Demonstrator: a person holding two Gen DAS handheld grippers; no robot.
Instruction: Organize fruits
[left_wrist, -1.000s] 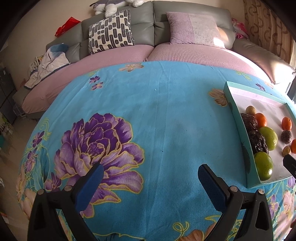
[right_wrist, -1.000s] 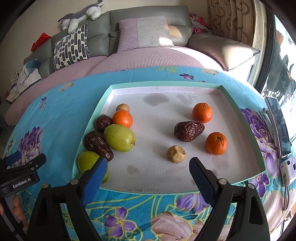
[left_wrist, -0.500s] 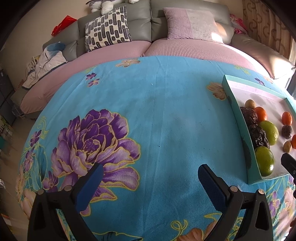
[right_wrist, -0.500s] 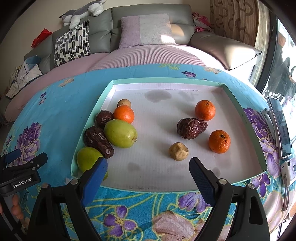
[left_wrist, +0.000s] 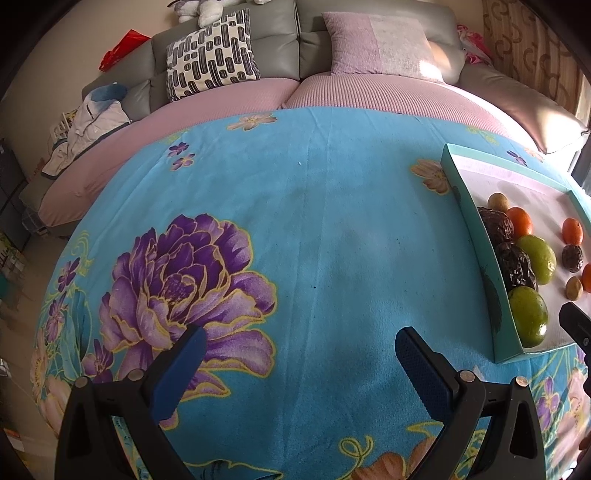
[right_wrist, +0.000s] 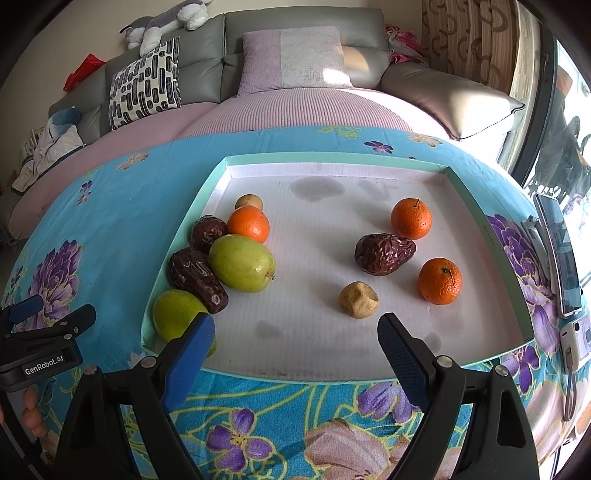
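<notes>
On a floral tablecloth (right_wrist: 110, 206), the right gripper (right_wrist: 295, 343) is hovering wide open, empty, by the tray's (right_wrist: 332, 377) near edge; reaching carelessly risks rolling the oranges (right_wrist: 411, 218)

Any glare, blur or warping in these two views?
Right wrist: sharp focus, blown-out window at right edge, tray rim bowed by fisheye. Left wrist: sharp too, blue cloth bulges like a dome, sun patch on the pink pillow; dark vignette in both.
</notes>
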